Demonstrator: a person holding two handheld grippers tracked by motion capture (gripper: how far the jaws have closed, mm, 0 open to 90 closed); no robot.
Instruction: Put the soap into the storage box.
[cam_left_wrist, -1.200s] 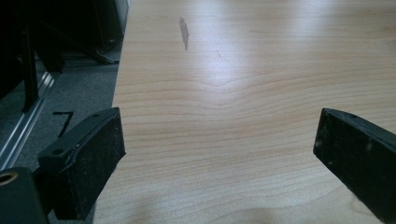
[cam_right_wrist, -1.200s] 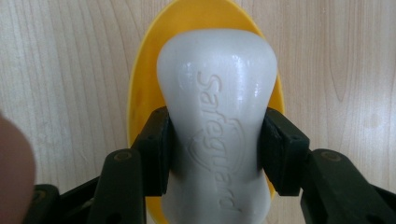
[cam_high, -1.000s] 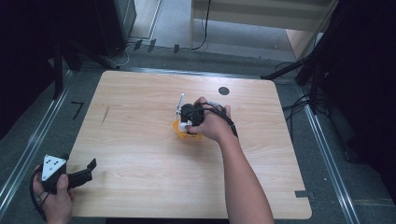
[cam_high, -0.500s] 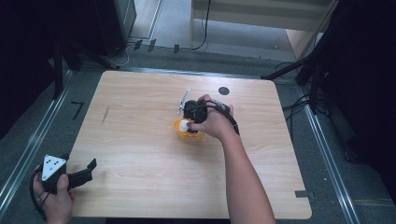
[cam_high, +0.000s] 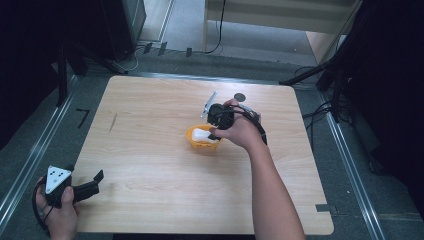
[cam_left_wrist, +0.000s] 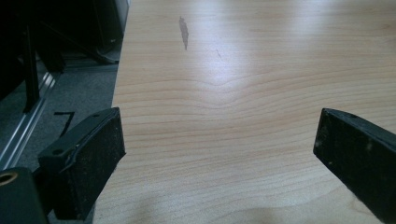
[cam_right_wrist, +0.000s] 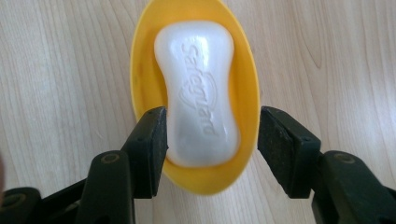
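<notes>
A white Safeguard soap bar (cam_right_wrist: 198, 91) lies in a yellow oval dish (cam_right_wrist: 140, 70) near the middle of the wooden table (cam_high: 150, 150). The right gripper (cam_right_wrist: 210, 140) hangs just over it, its fingers (cam_right_wrist: 149, 140) apart, one at each side of the soap's near end, the left one close against it. The left gripper (cam_left_wrist: 219, 158) rests at the table's near left corner, fingers wide apart over bare wood.

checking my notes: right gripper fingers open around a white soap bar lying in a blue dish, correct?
Not quite: the dish is yellow, not blue, as the right gripper view shows. The rest holds: the right gripper has its fingers open either side of the white soap bar lying in it.
</notes>
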